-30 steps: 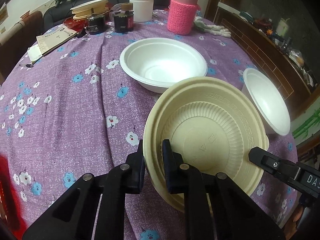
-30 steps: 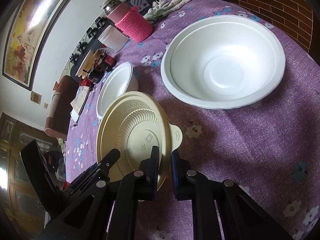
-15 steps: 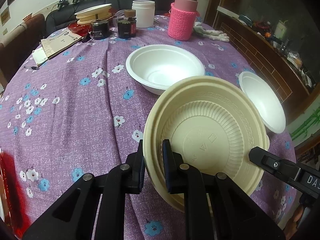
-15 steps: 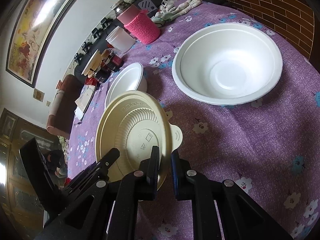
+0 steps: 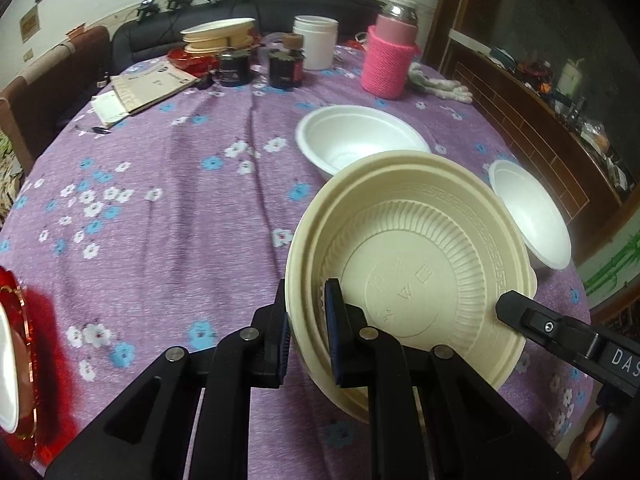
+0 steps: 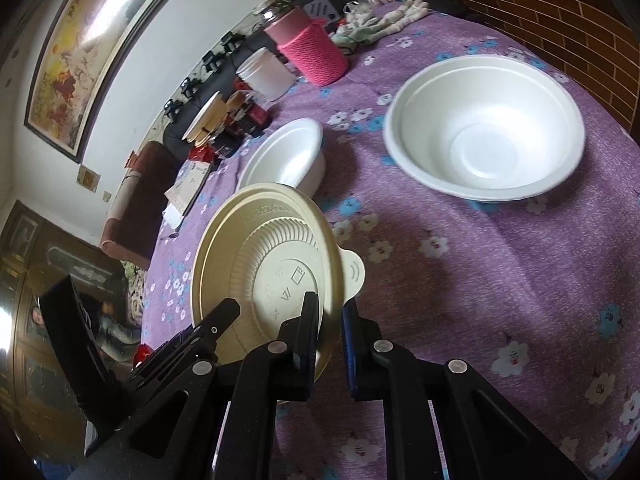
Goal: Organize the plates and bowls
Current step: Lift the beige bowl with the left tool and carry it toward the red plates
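My gripper [image 5: 306,332] is matt black plastic. The cream bowl [image 5: 420,272] I hold looks like smooth plastic, ribbed inside. The white bowl [image 5: 360,140] seems matt foam. Purple floral cloth [image 5: 160,220] covers the surface; a pink knitted sleeve [image 5: 388,64] looks rough.

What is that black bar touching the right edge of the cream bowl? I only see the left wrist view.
Observer: That is the right gripper. Its jaws are shut on the rim of the cream bowl, one inside and one outside.
Operator: Is there anything special about the rim at that spot?
Observer: Yes, a small rounded tab sticks out from the rim just beyond those jaws.
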A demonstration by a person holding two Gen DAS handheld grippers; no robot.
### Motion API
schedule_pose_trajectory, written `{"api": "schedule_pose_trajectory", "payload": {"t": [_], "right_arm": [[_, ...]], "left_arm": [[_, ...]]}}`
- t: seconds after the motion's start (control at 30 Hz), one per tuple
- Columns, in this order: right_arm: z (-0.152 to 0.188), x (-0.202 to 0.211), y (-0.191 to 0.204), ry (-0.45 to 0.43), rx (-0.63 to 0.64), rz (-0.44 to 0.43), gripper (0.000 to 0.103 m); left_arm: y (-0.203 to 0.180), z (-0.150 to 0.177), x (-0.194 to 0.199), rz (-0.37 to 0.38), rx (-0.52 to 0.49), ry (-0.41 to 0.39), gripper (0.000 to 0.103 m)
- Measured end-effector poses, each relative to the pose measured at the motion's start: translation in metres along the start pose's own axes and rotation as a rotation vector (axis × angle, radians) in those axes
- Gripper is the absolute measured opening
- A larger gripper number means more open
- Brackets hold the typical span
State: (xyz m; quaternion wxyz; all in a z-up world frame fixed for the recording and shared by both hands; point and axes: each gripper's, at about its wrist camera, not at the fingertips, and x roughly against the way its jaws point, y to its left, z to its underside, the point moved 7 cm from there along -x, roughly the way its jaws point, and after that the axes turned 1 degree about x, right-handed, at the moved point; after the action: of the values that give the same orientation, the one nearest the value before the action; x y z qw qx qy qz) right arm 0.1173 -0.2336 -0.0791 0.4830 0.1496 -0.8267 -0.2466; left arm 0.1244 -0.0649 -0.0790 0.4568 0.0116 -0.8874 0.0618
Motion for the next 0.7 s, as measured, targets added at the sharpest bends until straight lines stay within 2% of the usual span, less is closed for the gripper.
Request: {"api": "schedule_pose_trajectory", "payload": {"t": [0.3,0.7], "right_arm": [[0.011,-0.012,0.03,0.028,0.049,-0.034,0.011],[0.026,-0.015,0.071,0.041,0.129,-0.049,0.011]], "left_arm": [[0.033,0.005,0.013,-0.031,0.057,-0.018,0.013],[0.063,0.009,0.034,-0.035,0.109,-0.053,0.013]]}}
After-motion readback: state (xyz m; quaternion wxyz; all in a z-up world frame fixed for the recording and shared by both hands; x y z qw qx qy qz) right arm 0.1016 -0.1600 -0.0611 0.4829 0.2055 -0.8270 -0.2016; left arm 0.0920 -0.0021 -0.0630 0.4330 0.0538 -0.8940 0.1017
